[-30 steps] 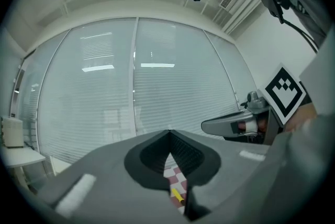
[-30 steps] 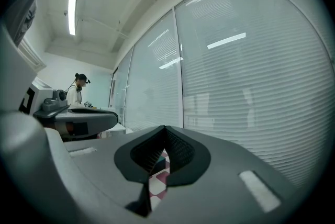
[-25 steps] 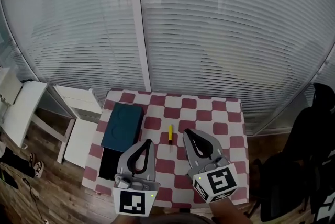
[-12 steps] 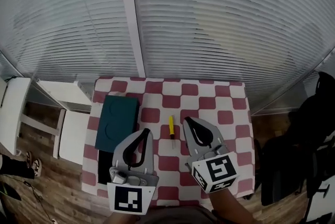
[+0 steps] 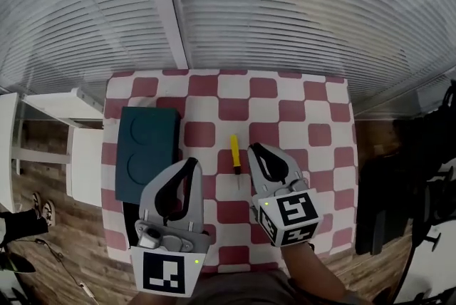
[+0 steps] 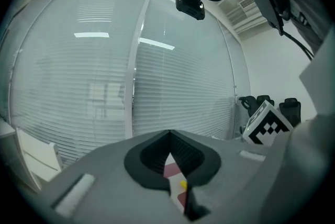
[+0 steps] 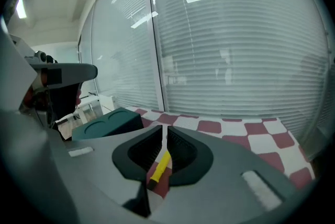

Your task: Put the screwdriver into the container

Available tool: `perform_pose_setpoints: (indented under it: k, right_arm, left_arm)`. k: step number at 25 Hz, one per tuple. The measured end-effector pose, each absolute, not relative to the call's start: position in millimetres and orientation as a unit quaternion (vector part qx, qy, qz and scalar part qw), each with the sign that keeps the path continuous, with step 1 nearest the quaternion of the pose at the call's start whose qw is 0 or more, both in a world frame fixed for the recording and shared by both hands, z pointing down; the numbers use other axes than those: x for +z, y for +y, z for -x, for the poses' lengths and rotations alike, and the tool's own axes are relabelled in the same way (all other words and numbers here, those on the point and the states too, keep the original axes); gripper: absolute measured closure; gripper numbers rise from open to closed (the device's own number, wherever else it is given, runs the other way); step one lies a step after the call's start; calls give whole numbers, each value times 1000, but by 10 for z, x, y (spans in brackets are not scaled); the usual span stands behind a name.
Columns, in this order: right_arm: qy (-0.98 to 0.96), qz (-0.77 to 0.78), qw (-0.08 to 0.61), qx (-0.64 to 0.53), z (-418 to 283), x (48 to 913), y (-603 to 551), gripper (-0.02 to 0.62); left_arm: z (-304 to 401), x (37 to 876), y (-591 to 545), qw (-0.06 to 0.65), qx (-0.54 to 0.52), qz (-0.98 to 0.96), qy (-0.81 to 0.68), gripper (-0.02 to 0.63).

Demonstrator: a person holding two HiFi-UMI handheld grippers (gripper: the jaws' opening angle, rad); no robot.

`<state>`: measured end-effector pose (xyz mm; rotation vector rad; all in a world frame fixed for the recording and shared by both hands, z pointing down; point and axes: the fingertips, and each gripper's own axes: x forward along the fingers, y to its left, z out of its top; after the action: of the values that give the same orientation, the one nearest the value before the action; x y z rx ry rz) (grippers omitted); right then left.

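The screwdriver point(image 5: 234, 152), yellow-handled with a thin metal shaft, lies on the red-and-white checked table point(image 5: 285, 93) near its middle. The dark teal container point(image 5: 147, 152) stands at the table's left side. My right gripper point(image 5: 254, 149) hovers just right of the screwdriver, jaws nearly together and holding nothing. In the right gripper view the screwdriver point(image 7: 159, 165) shows below the jaw slit, with the container point(image 7: 107, 123) to the left. My left gripper point(image 5: 191, 163) sits between container and screwdriver, shut and empty. A speck of the yellow handle point(image 6: 182, 185) shows in the left gripper view.
A flat black item point(image 5: 131, 219) lies on the table just in front of the container. White furniture point(image 5: 84, 162) stands left of the table and a black chair point(image 5: 388, 204) to its right. Window blinds point(image 5: 285, 4) run behind the table's far edge.
The head view has tipped downward, so the table sits higher and larger in the picture. Both grippers keep the same stance. The screwdriver and container have not moved on the cloth.
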<state>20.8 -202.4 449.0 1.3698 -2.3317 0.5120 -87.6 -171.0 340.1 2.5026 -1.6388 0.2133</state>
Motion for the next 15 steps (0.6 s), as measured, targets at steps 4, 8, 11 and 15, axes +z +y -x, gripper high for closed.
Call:
perform_pose_setpoints:
  k: [4, 8, 11, 15]
  right_arm:
    - [-817, -479, 224, 229, -160, 4884, -1991, 451]
    - [-806, -467, 247, 265, -84, 5206, -1926, 318]
    - [-801, -463, 261, 276, -44, 5338, -1894, 316]
    - [-795, -461, 276, 282, -9, 5446, -1887, 328]
  left_arm:
    - [899, 3566, -1778, 86, 81, -835, -537, 606]
    - [931, 3703, -1841, 97, 85, -837, -531, 606]
    - [952, 3775, -1892, 105, 84, -838, -529, 606]
    - [969, 3859, -1939, 117, 81, -839, -526, 606]
